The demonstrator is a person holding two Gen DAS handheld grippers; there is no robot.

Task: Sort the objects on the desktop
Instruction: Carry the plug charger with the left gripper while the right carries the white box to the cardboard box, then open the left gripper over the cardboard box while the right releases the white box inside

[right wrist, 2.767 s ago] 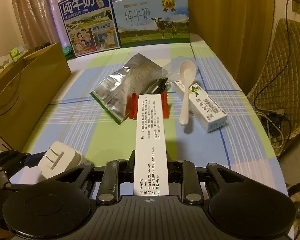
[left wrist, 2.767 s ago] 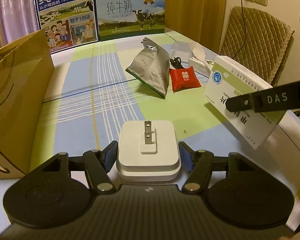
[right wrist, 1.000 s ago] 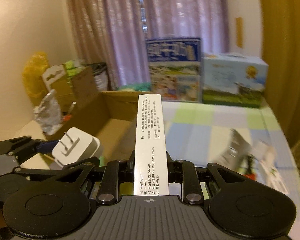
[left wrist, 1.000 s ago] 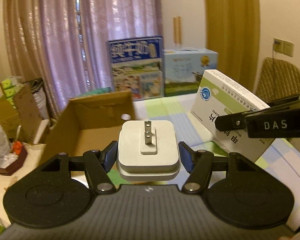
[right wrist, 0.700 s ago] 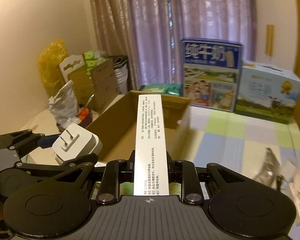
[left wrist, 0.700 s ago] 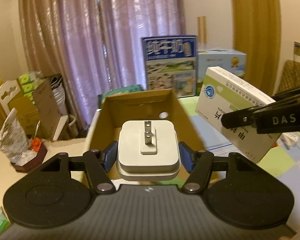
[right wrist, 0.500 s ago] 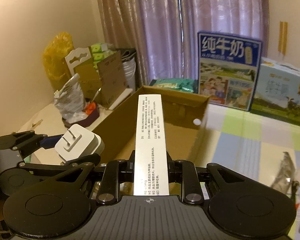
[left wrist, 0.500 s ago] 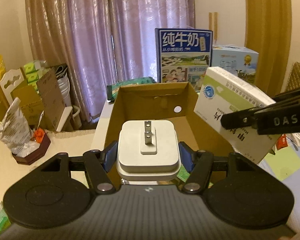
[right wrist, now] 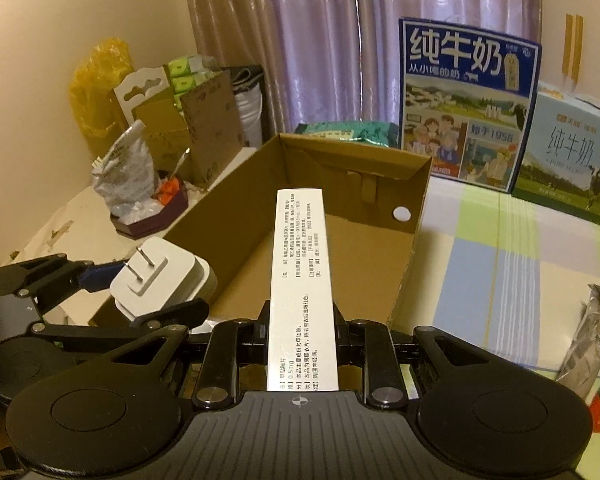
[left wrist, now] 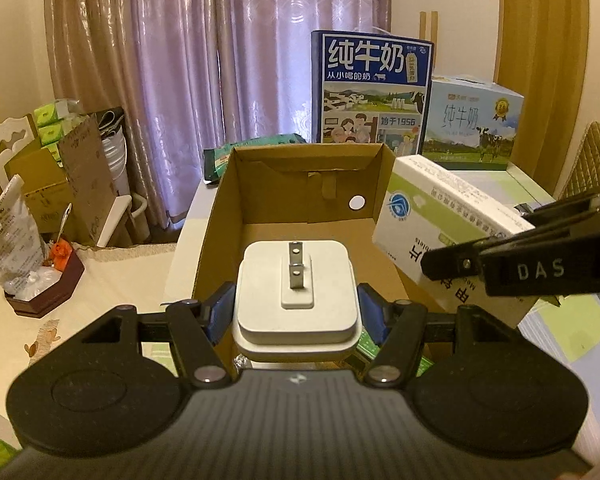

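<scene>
White plug adapter [left wrist: 296,292] clamped flat between the blue pads of the left gripper [left wrist: 296,312], prongs up toward the lens, held in the air over the near end of the open cardboard box [left wrist: 220,216]. Seen from the right wrist view as well: same adapter [right wrist: 160,280], tilted, prongs pointing up and left, hanging just above the box's near left corner.

Medicine box [right wrist: 300,280], long and white with black print on its top face, pinched on its narrow sides by the right gripper [right wrist: 300,336], jaws narrow around it. Pointing forward over the open box [right wrist: 340,240], front end above the box's floor. From the left wrist view, the same carton [left wrist: 440,232] showing a green-and-white face with a round blue logo, tilted, just beside and partly over the box's right wall, with the black finger marked DAS [left wrist: 540,272] across it.

Cardboard box floor bare where visible; something green and something foil-like possibly lying at the near end under the adapter, though too hidden to tell. Round white hole in the right wall.

Beyond the box: blue milk carton [left wrist: 372,88] upright, pale blue milk carton [left wrist: 472,128] to its right, both on the checked tablecloth [right wrist: 520,260]. Purple curtain [left wrist: 220,60] behind.
</scene>
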